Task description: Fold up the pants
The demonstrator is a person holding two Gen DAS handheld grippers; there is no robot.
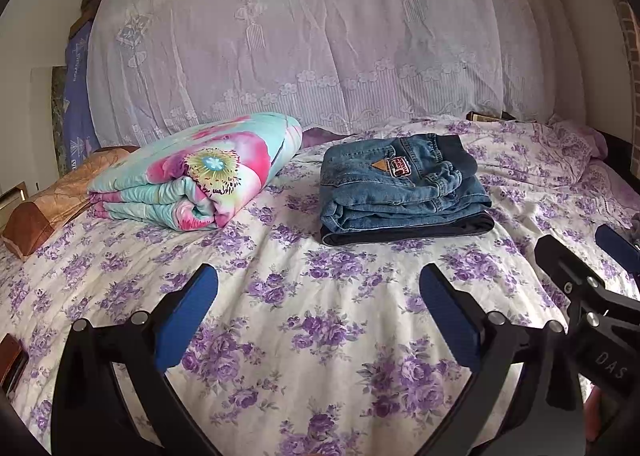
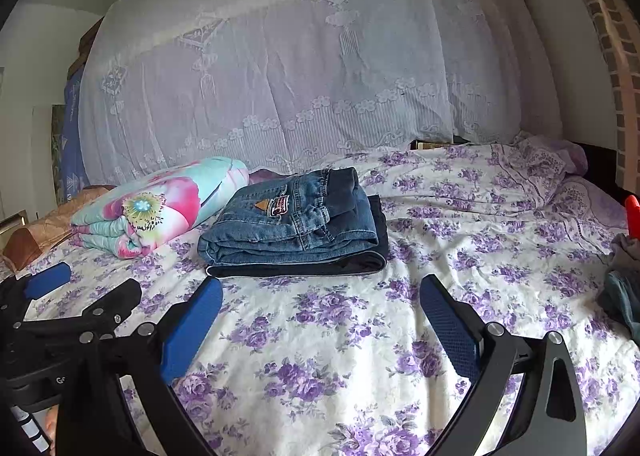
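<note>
Two folded pants (image 1: 404, 191) stacked; one folded quilt (image 1: 200, 171) beside.

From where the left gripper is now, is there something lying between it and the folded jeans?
Nothing visible. Only bare floral bedsheet lies between the open left gripper and the folded jeans. The rolled blanket sits off to the left, apart from the jeans.

Grey-teal cloth (image 2: 624, 288) and red object (image 2: 633, 213), both cut off at right edge
</note>
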